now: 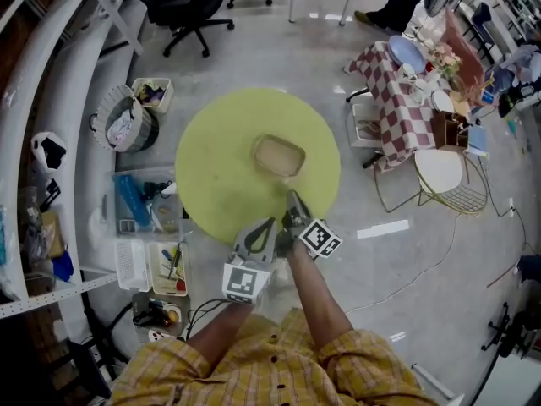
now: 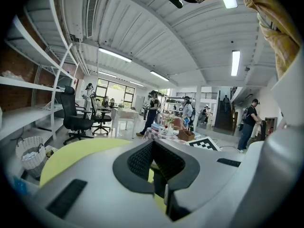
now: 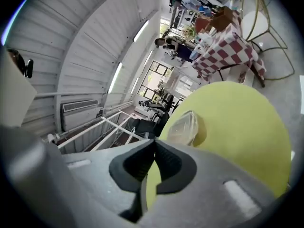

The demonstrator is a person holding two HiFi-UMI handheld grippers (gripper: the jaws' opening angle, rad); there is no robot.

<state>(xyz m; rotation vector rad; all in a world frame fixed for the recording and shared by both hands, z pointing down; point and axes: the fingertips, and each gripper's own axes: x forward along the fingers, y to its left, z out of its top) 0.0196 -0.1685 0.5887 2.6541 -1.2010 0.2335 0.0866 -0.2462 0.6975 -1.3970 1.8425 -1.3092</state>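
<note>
A round yellow-green table (image 1: 220,176) fills the middle of the head view, and a clear, shallow rectangular container (image 1: 279,156) sits on it right of centre. Over the table's near edge, my left gripper (image 1: 270,223) is shut with nothing between its jaws. Just right of it my right gripper (image 1: 292,198) is also shut and empty, pointing toward the container a short way off. In the left gripper view the jaws (image 2: 152,145) are closed over the table top (image 2: 71,153). The right gripper view has its closed jaws (image 3: 154,145) in front of the container (image 3: 184,126).
Plastic bins (image 1: 152,201) and a wire wastebasket (image 1: 123,125) stand on the floor left of the table, beside white shelving (image 1: 34,142). An office chair (image 1: 182,11) is at the back. A checkered table (image 1: 401,100) and a round white chair (image 1: 439,176) stand to the right.
</note>
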